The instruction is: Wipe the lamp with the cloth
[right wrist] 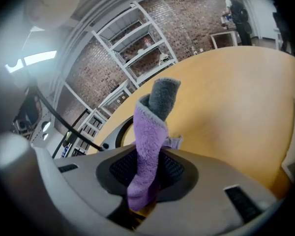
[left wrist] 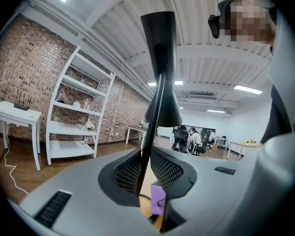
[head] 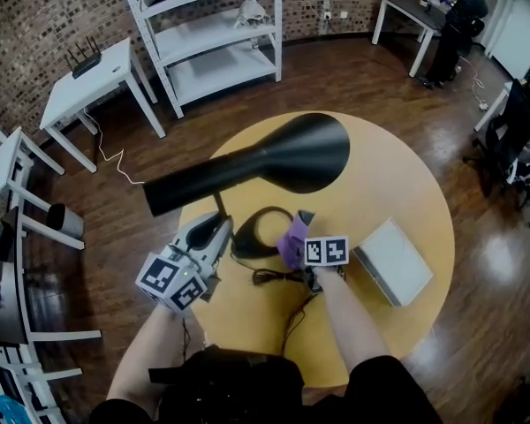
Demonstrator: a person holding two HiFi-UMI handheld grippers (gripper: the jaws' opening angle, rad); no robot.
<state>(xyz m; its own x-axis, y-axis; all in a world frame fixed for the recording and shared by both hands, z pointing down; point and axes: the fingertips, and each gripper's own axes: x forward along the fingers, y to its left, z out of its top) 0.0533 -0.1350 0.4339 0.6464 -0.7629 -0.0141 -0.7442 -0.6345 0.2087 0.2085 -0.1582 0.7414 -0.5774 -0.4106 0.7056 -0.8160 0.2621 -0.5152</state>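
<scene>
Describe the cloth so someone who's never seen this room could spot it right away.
Find the round wooden table in the middle of the room, with a black lamp leaning over it. On the person's side, beside the lamp's ring-shaped base, the right gripper pinches the cloth. It is the only purple thing there, with a grey side.

behind your round tan wooden table (head: 406,175): brown brick wall (head: 35,16), dark glossy wood floor (head: 336,78), white open shelving unit (head: 203,38), white side table (head: 84,91).
</scene>
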